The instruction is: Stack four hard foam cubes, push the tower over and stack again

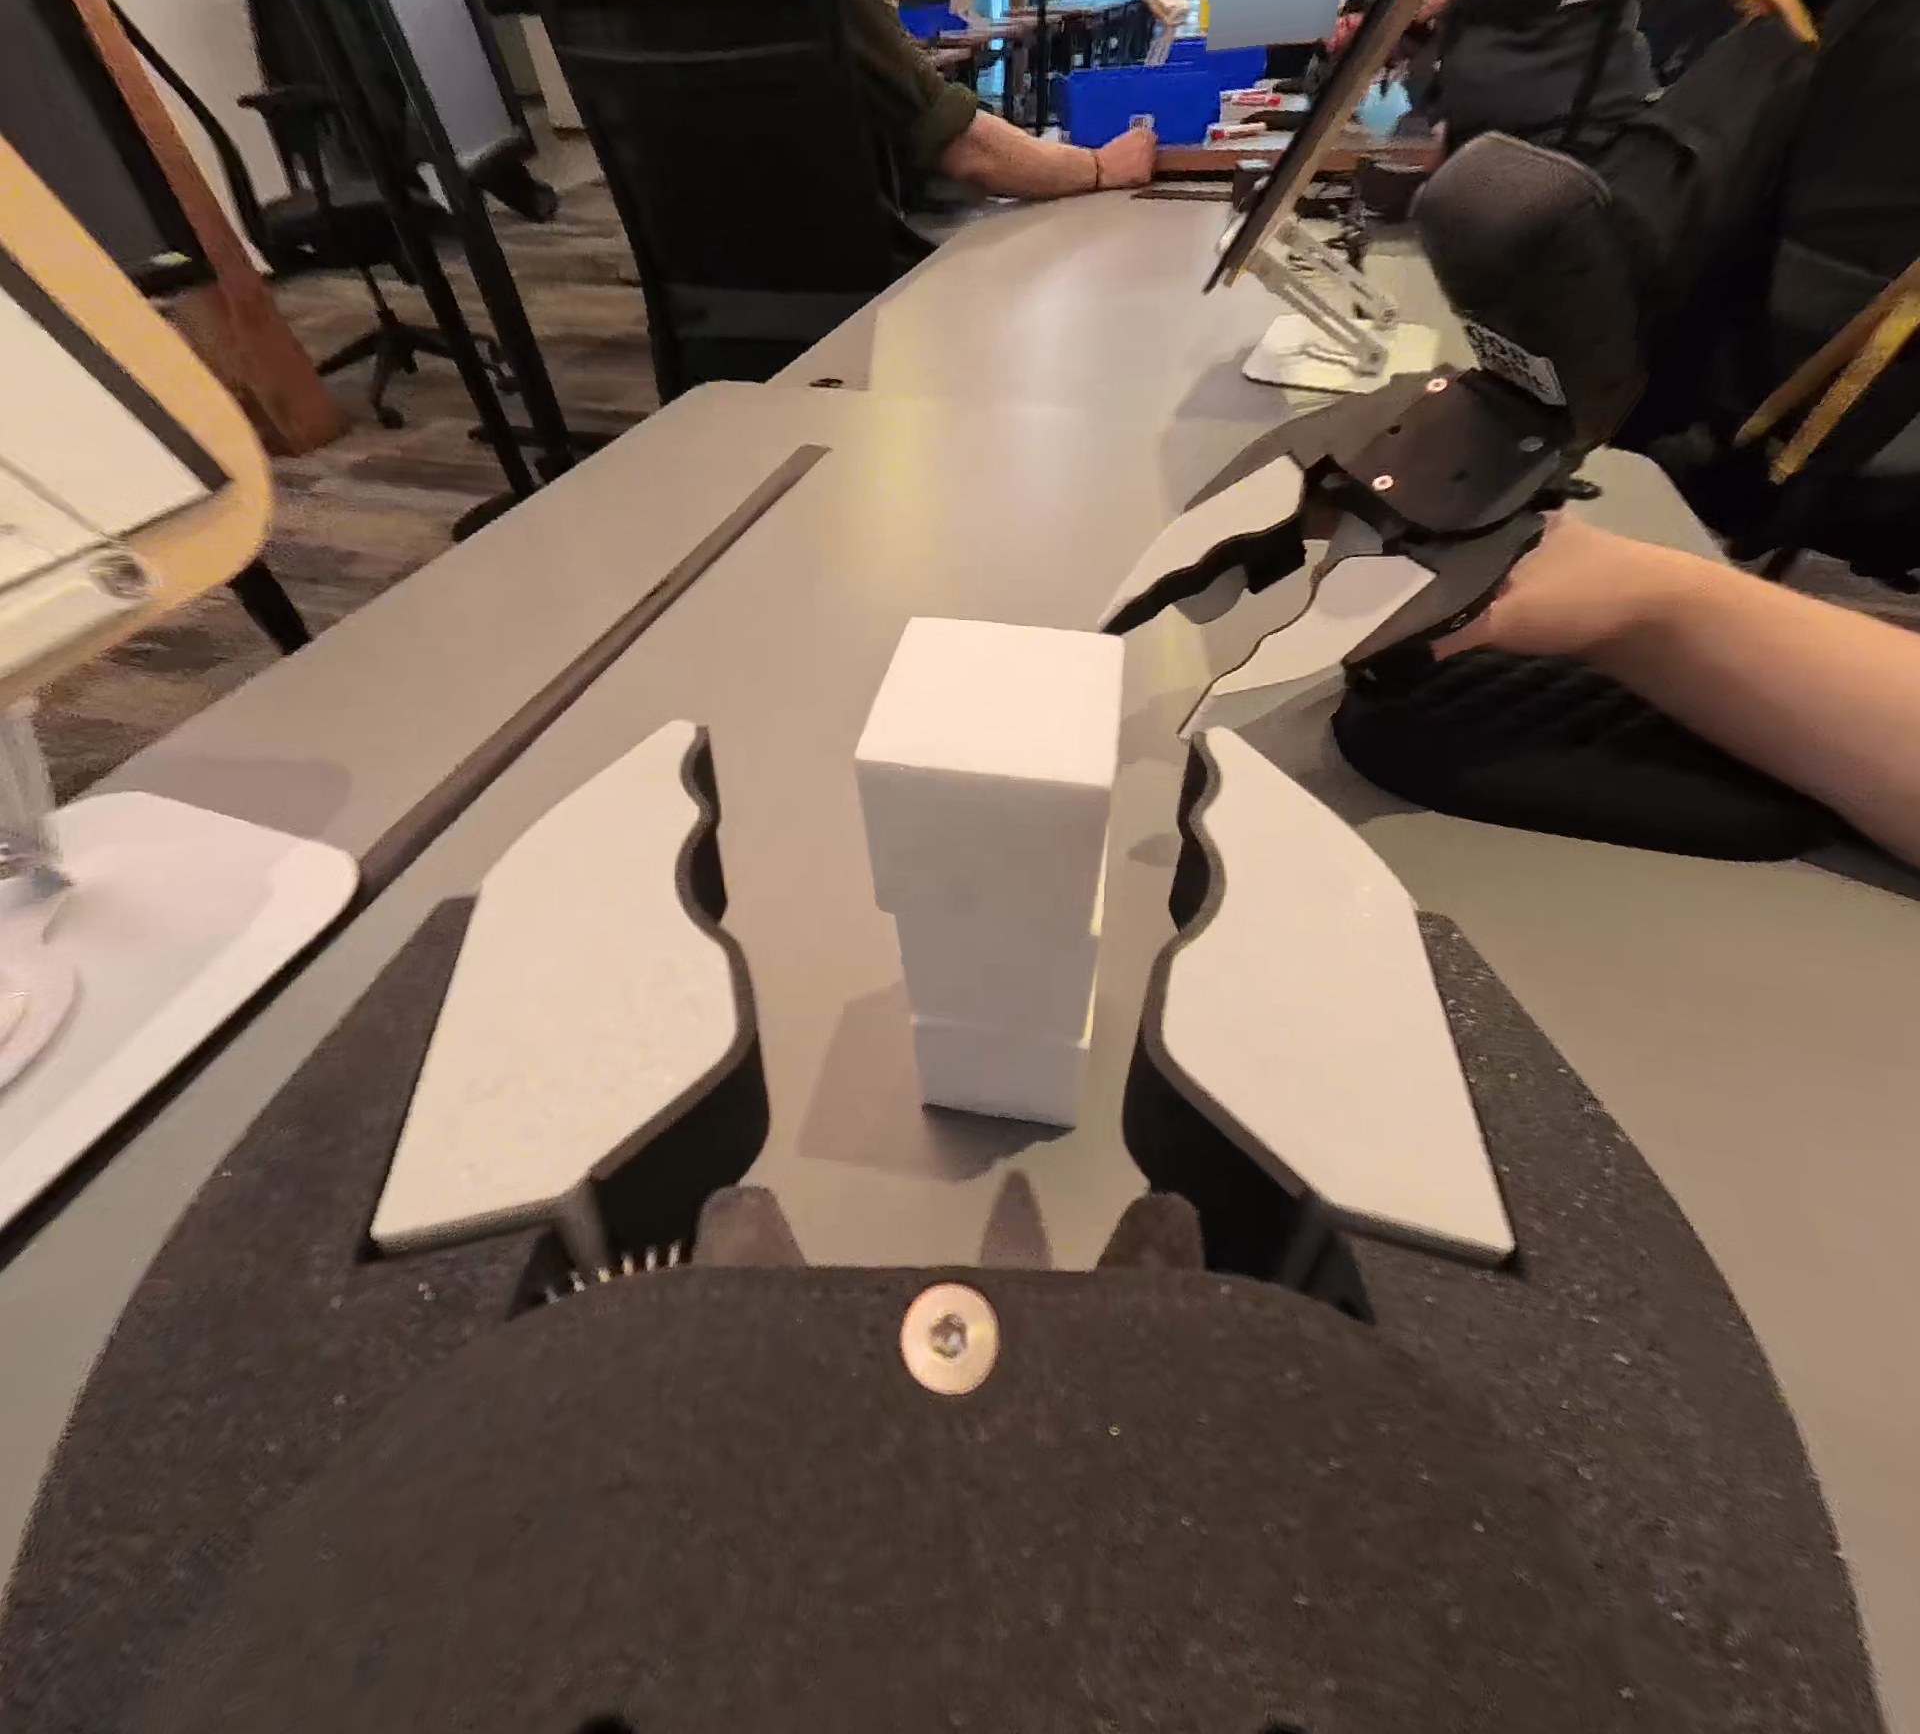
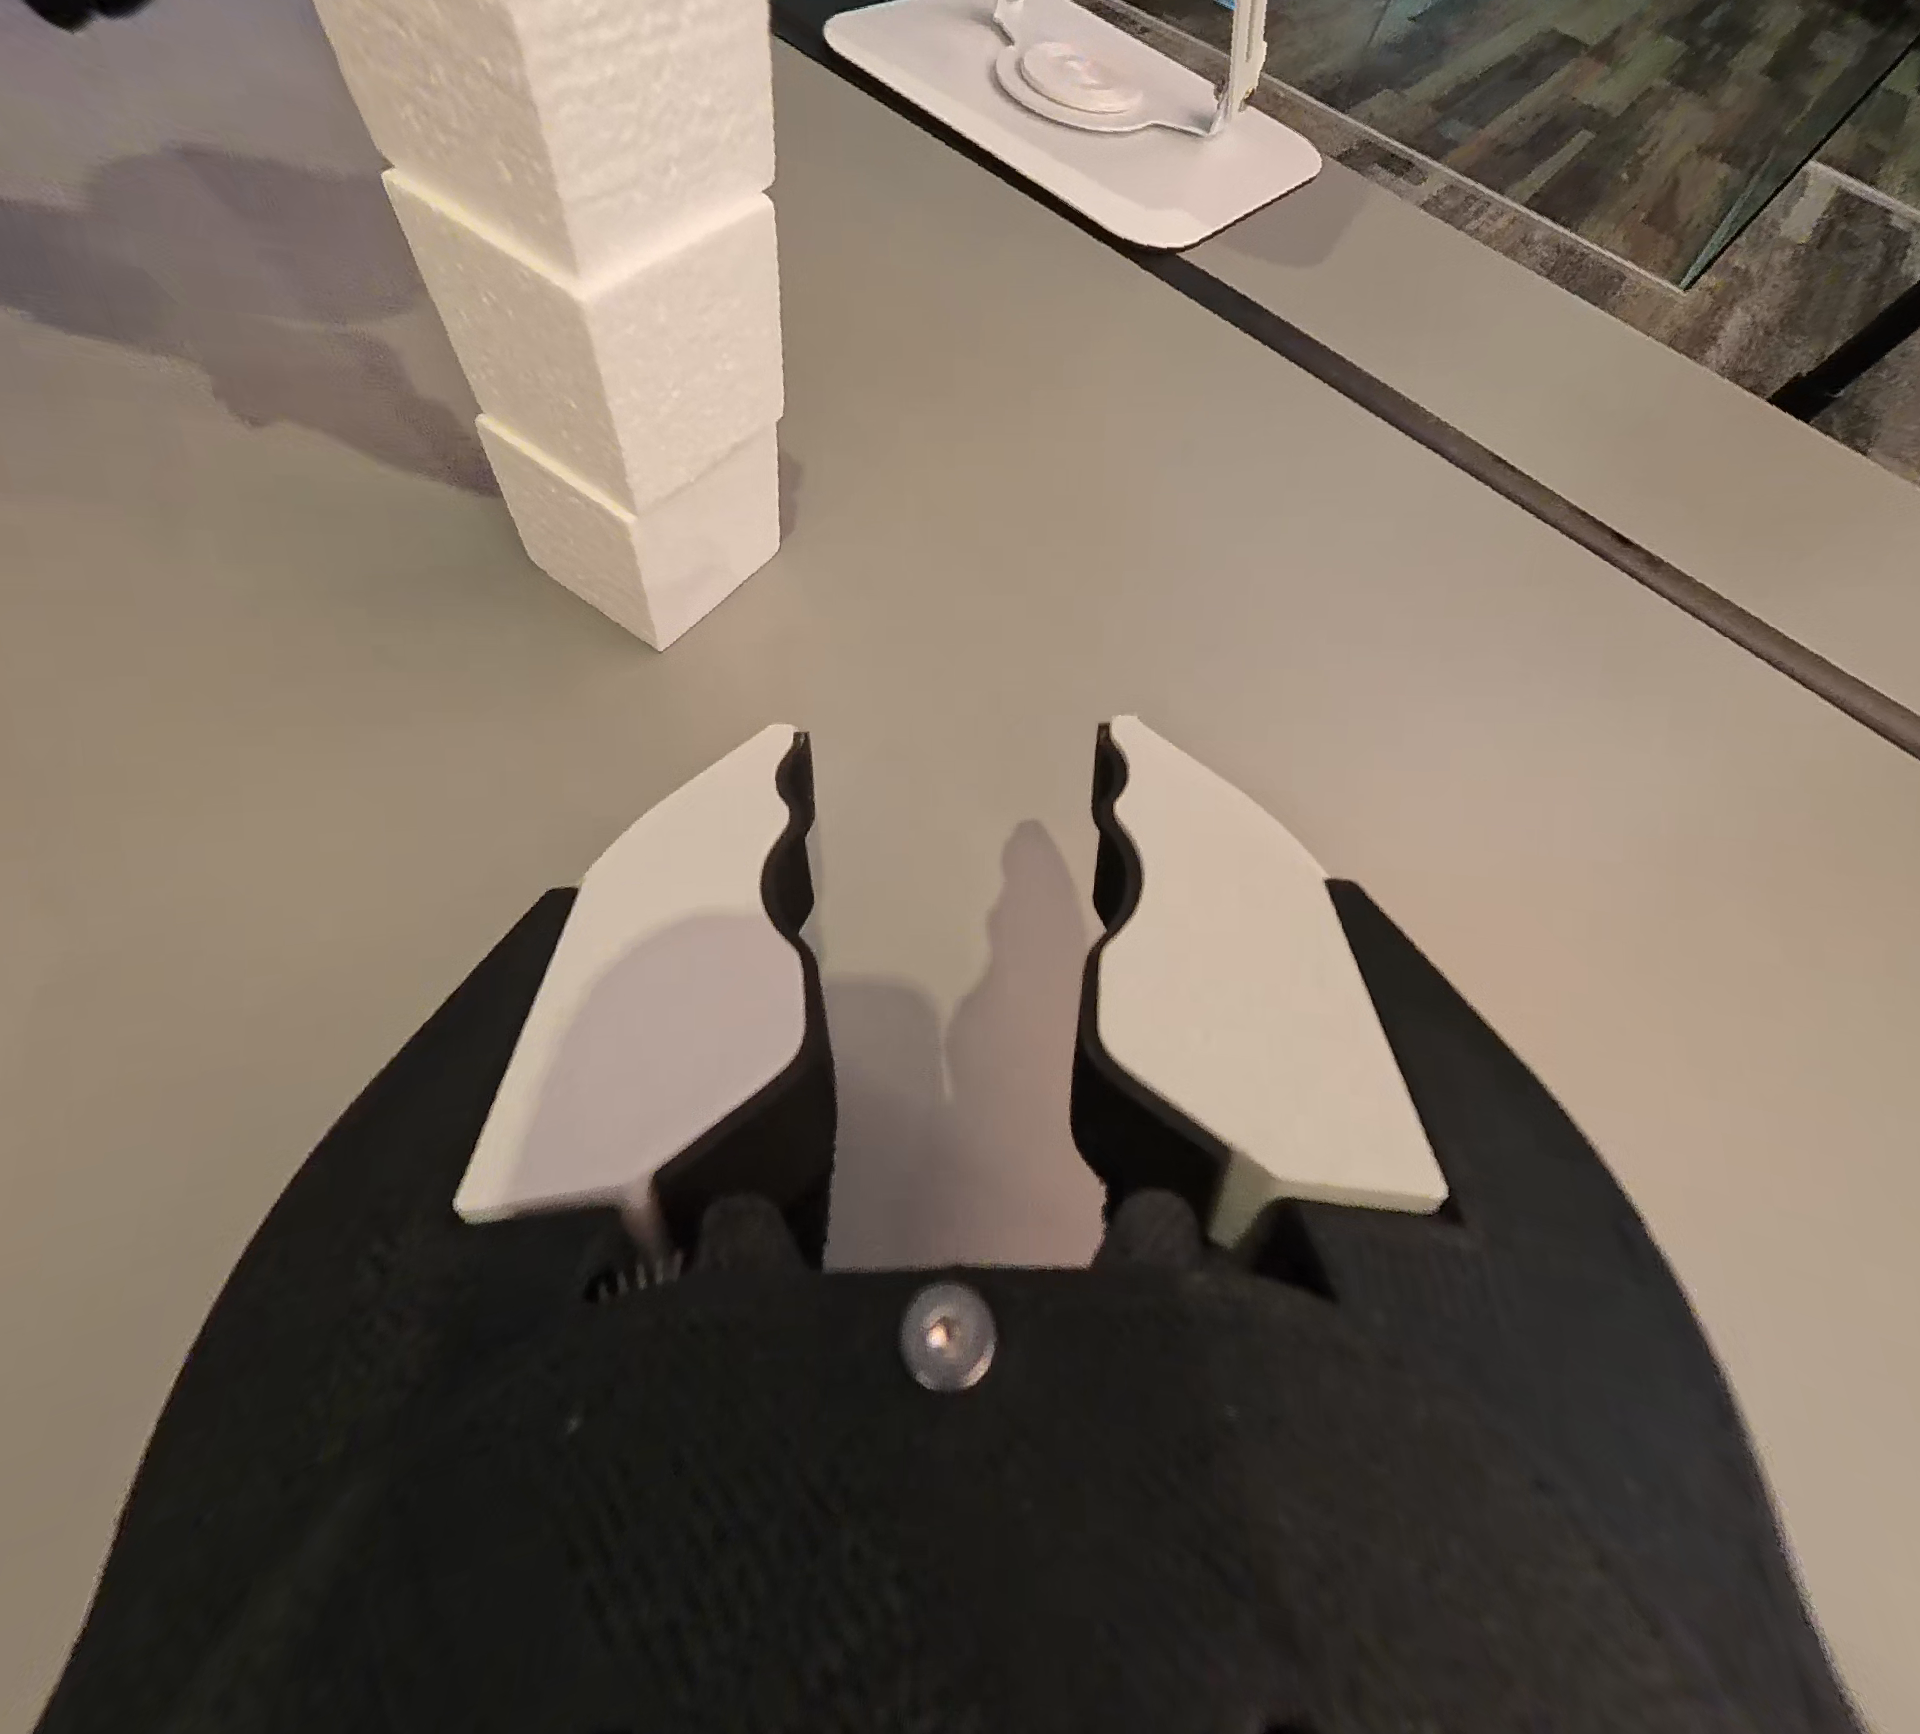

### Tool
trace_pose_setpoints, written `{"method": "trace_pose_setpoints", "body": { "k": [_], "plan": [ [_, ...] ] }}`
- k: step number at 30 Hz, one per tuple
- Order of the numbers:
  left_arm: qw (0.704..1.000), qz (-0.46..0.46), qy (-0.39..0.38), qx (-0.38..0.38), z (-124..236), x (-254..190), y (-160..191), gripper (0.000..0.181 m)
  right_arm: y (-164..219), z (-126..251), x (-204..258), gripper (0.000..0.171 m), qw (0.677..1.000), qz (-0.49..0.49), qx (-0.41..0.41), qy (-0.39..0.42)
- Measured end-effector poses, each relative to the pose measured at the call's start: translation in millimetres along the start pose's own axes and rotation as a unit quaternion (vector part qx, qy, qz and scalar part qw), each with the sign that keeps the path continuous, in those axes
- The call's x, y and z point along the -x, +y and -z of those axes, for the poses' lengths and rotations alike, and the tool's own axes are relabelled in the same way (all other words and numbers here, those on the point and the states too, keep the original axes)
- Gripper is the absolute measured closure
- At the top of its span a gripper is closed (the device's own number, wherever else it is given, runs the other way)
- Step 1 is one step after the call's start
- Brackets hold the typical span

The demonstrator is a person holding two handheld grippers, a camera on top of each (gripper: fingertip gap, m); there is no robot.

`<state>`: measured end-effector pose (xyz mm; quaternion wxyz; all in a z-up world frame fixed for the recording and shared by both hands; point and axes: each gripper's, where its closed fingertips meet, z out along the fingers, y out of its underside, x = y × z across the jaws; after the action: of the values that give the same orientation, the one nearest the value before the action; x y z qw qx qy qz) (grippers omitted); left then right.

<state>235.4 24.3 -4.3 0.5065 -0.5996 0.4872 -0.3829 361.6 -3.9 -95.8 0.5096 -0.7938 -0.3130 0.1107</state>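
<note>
Tower of white foam cubes (image 1: pixel 992 863) stands upright on the grey worktop (image 1: pixel 935 458), long axis vertical. Four cubes count out in the left wrist view; the right wrist view shows three, with the top cropped by the frame edge (image 2: pixel 582 209). The cubes sit slightly offset from one another, edges not flush, the upper ones turned a little against the lower. The bottom cube rests flat on the worktop.

Left claw (image 1: pixel 951 749): released, jaws spread wide, wider than the tower. It holds nothing. The tower stands in the gap between its two grey fingers (image 1: pixel 582 978), touching neither; a clear strip of worktop shows on both sides.

Right claw (image 2: pixel 954 734): released as well, jaws parted, empty, only bare worktop between them. In its own view the tower is ahead and to the left, near but apart from the fingertips. Seen from the left wrist view, the right claw (image 1: pixel 1153 666) hangs just beside the top cube on the tower's right, tilted downward, the nearest tip close to the cube's upper corner; whether it touches I cannot tell. A hand (image 1: pixel 1558 593) grips it from behind.

White stand base (image 2: pixel 1081 105) lies beyond on the worktop, well apart from the tower.
</note>
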Motion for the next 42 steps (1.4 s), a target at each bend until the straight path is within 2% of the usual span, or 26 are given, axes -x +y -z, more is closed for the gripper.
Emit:
{"method": "trace_pose_setpoints", "body": {
  "k": [6, 8, 10, 12, 14, 16, 18, 20, 22, 24, 27, 30, 35, 42],
  "plan": [
    [0.998, 0.015, 0.049, 0.024, -26.3, -5.8, 22.3, 0.104, 2.3, -1.0, -0.3, 0.119, 1.000, -0.003, 0.004, -0.003],
    [0.998, 0.019, 0.062, 0.006, -28.8, -9.8, 19.2, 0.124, 2.9, -2.3, 1.7, 0.119, 1.000, 0.000, 0.007, -0.006],
    [0.997, 0.029, 0.077, 0.000, -28.4, -14.0, 13.6, 0.124, 5.0, -3.4, 2.6, 0.119, 1.000, 0.007, 0.013, -0.005],
    [0.998, 0.014, 0.061, -0.008, -16.4, -10.4, -2.1, 0.124, 6.8, -4.2, 2.9, 0.119, 1.000, 0.008, 0.017, -0.005],
    [0.999, -0.001, 0.033, -0.023, 14.5, -3.9, -34.2, 0.124, 7.2, -4.4, 3.2, 0.119, 1.000, 0.008, 0.017, -0.006],
    [1.000, -0.004, -0.005, -0.012, 61.0, 6.9, -64.3, 0.124, 7.6, -4.9, 4.6, 0.119, 1.000, 0.009, 0.018, -0.007],
    [0.994, -0.013, -0.097, 0.041, 121.1, 35.7, -77.9, 0.124, 8.9, -6.6, 6.8, 0.119, 1.000, 0.016, 0.025, -0.008],
    [0.971, -0.013, -0.207, 0.118, 194.6, 73.1, -75.5, 0.124, 11.5, -9.0, 9.4, 0.119, 0.999, 0.026, 0.036, -0.007],
    [0.935, 0.024, -0.288, 0.207, 269.5, 106.2, -54.8, 0.124, 13.5, -11.5, 12.3, 0.119, 0.998, 0.039, 0.048, -0.007],
    [0.885, 0.090, -0.350, 0.293, 334.4, 134.1, -18.5, 0.124, 14.6, -13.7, 15.2, 0.119, 0.997, 0.053, 0.058, -0.005],
    [0.817, 0.202, -0.366, 0.396, 384.0, 153.4, 51.3, 0.124, 17.8, -16.3, 17.6, 0.119, 0.996, 0.063, 0.070, -0.003],
    [0.764, 0.266, -0.380, 0.447, 397.5, 173.0, 109.4, 0.123, 26.5, -18.6, 16.9, 0.119, 0.995, 0.055, 0.086, -0.007],
    [0.705, 0.308, -0.352, 0.533, 395.8, 178.7, 178.6, 0.123, 22.5, -14.9, 11.2, 0.119, 0.997, 0.034, 0.067, -0.005],
    [0.690, 0.323, -0.350, 0.545, 388.5, 187.1, 206.8, 0.123, 23.9, -14.4, 11.2, 0.119, 0.996, 0.048, 0.076, -0.003]
  ]
}}
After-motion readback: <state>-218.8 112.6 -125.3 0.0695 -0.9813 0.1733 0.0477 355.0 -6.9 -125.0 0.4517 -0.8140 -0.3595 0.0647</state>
